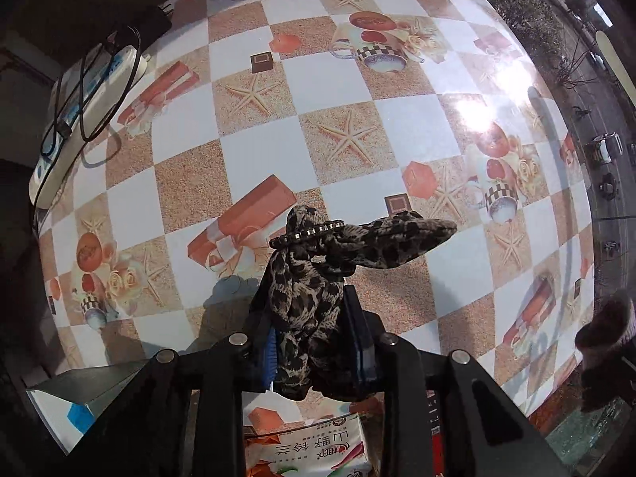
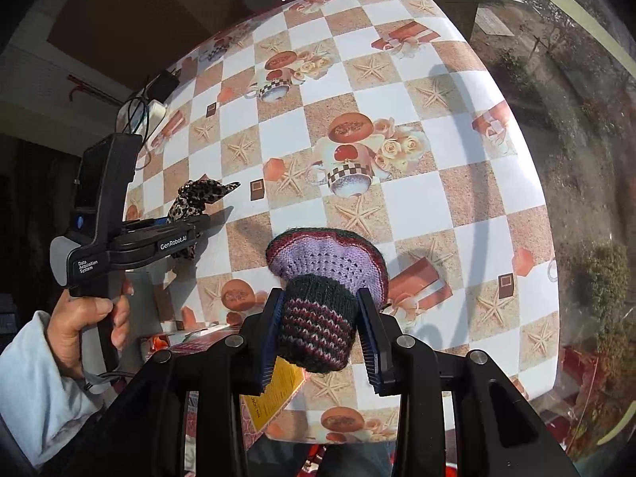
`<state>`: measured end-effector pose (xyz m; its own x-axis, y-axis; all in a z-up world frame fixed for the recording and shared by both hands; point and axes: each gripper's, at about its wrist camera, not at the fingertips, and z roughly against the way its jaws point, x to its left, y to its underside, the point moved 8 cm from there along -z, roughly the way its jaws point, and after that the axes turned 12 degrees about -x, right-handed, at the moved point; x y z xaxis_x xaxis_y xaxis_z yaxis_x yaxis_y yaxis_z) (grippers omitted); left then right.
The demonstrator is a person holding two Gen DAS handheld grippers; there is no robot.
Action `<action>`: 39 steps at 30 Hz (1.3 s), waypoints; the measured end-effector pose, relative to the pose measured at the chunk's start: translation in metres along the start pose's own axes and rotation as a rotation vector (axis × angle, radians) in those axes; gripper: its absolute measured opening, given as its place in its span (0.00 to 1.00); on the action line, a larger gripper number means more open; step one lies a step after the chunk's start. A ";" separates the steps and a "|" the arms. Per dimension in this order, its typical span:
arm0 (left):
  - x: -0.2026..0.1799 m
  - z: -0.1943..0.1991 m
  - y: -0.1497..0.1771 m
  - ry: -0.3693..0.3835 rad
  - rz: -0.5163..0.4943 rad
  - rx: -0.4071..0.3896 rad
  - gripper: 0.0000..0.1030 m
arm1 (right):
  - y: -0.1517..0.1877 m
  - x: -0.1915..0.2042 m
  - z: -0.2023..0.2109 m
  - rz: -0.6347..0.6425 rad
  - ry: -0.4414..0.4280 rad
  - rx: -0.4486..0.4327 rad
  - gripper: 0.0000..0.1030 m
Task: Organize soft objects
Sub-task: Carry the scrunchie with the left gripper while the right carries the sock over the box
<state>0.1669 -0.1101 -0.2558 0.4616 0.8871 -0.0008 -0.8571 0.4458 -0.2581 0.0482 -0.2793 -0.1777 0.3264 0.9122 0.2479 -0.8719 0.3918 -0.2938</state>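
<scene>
Placement remains undone: left gripper (image 1: 308, 342) is clamped on a leopard-print scarf (image 1: 318, 270) and right gripper (image 2: 320, 330) on a knitted hat (image 2: 318, 298), both above the table (image 1: 357, 79).

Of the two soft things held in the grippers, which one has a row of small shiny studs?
The leopard-print fabric piece in the left gripper has the studs. The striped knitted piece in the right gripper has none.
</scene>
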 end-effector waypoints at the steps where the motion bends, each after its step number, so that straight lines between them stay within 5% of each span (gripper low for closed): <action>1: 0.004 0.011 0.003 0.000 0.003 -0.017 0.30 | 0.001 0.004 0.001 0.007 -0.002 -0.002 0.36; 7: 0.016 0.075 0.040 0.007 -0.031 -0.091 0.30 | 0.004 0.037 0.016 0.081 -0.019 -0.024 0.36; 16: 0.024 0.110 0.088 -0.010 -0.011 -0.119 0.30 | 0.019 0.101 0.028 0.209 -0.057 -0.032 0.36; 39: 0.139 0.158 0.187 -0.126 0.272 -0.166 0.30 | 0.086 0.238 0.013 0.551 -0.147 0.075 0.36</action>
<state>0.0348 0.1155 -0.1513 0.1807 0.9832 0.0259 -0.8912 0.1749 -0.4186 0.0465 -0.0307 -0.1320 -0.2333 0.9508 0.2038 -0.9240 -0.1515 -0.3511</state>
